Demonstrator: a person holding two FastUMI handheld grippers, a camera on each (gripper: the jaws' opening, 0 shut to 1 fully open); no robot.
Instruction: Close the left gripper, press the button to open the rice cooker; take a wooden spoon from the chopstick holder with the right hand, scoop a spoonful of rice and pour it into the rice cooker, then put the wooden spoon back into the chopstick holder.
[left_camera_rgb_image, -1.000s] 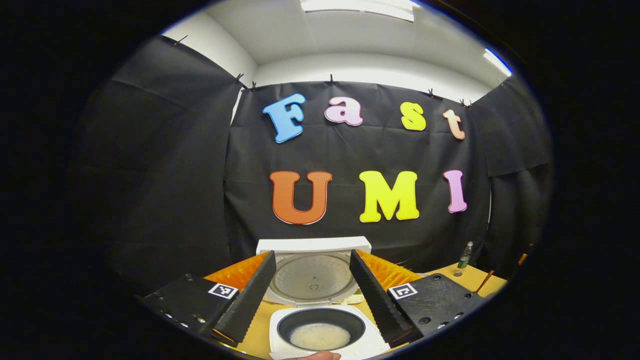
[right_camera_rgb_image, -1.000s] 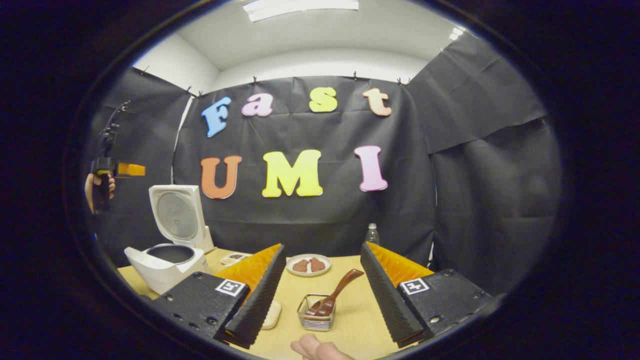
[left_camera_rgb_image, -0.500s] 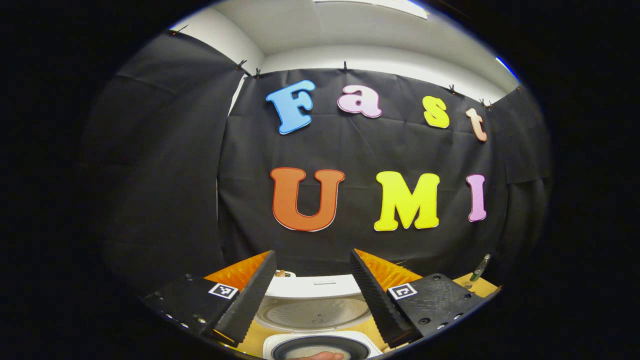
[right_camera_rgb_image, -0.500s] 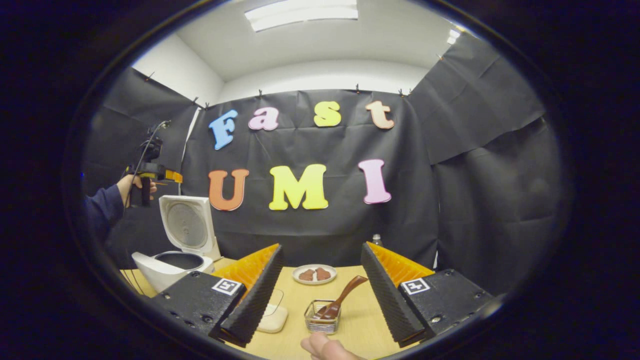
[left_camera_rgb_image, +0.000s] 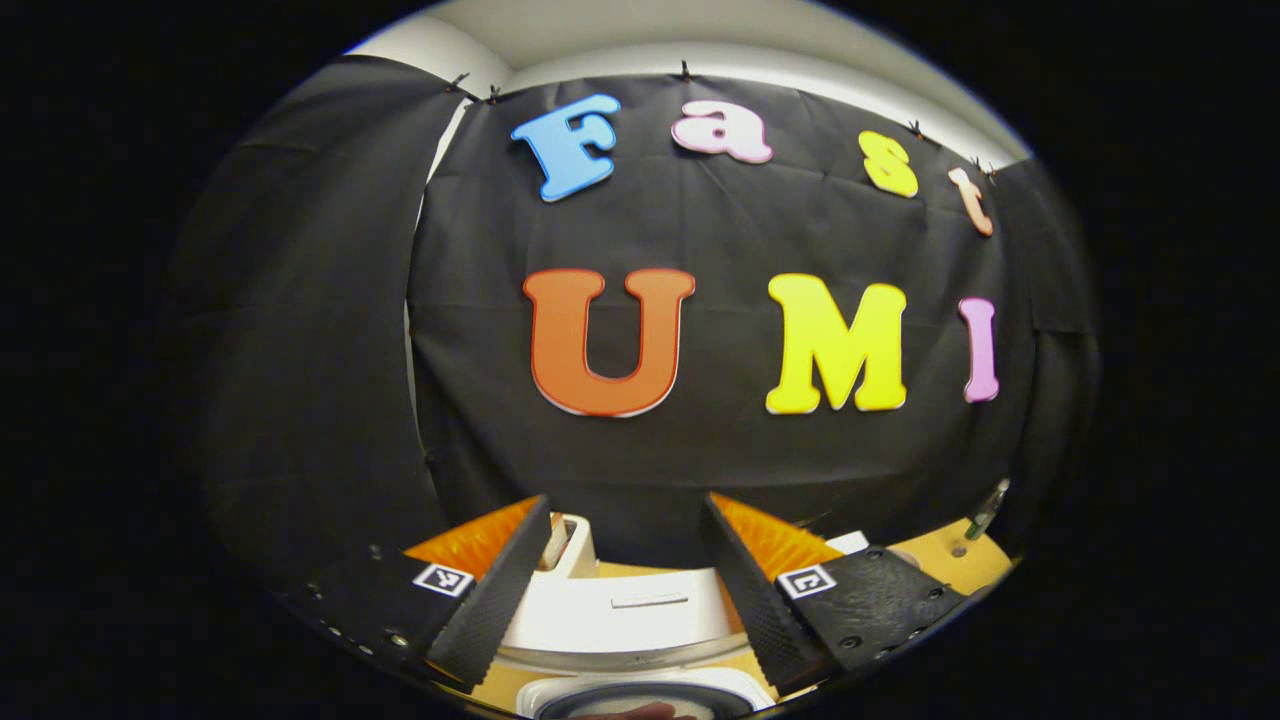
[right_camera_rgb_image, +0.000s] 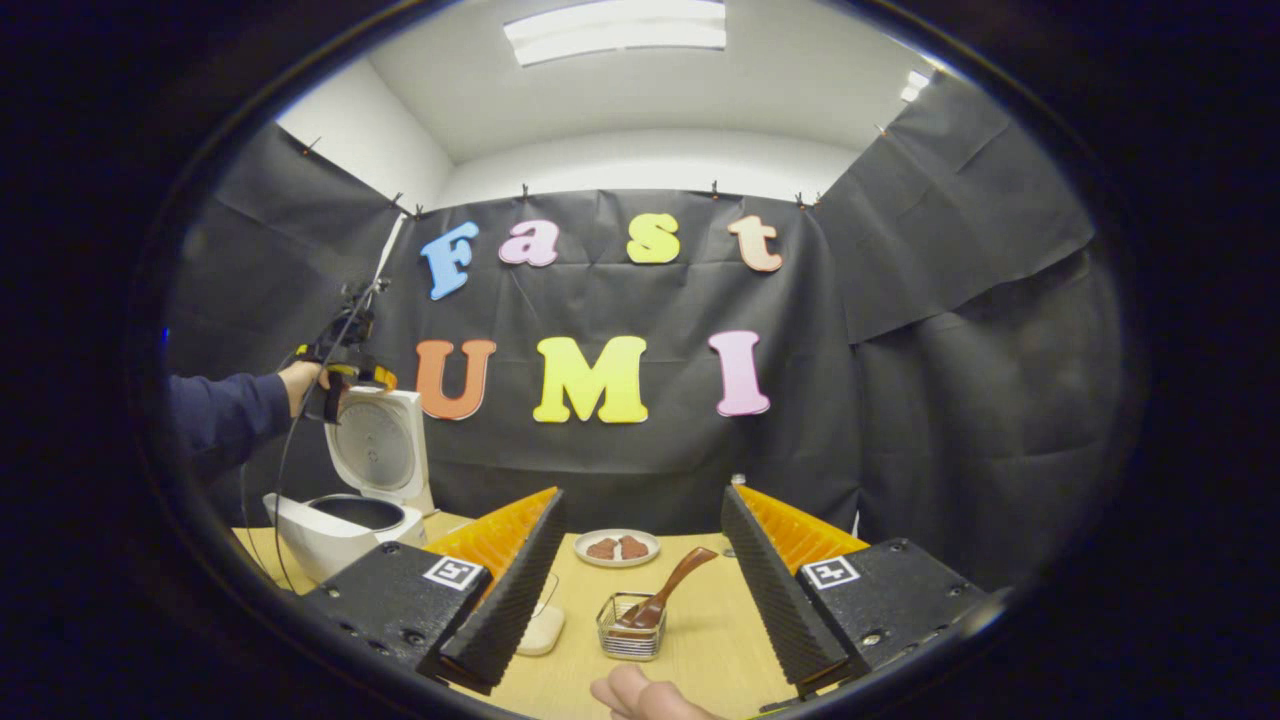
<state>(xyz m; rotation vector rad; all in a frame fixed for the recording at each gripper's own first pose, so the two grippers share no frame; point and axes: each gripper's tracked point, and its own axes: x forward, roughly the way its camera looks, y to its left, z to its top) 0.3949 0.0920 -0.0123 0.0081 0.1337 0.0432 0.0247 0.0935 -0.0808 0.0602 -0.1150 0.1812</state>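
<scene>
Your white rice cooker (right_camera_rgb_image: 345, 505) stands lid-up at the surface's (right_camera_rgb_image: 700, 640) left end. Both tools gape wide, holding nothing — the left tool (left_camera_rgb_image: 625, 590) above the lid, the right tool (right_camera_rgb_image: 640, 590) facing the brown wooden spoon (right_camera_rgb_image: 665, 595) leaning in the wire chopstick holder (right_camera_rgb_image: 628, 640). Next, I'd judge — reach down and grip the handle.

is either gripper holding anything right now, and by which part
Nothing is held. The right gripper is open, the wooden spoon resting in the chopstick holder; the left gripper is open too.
</scene>
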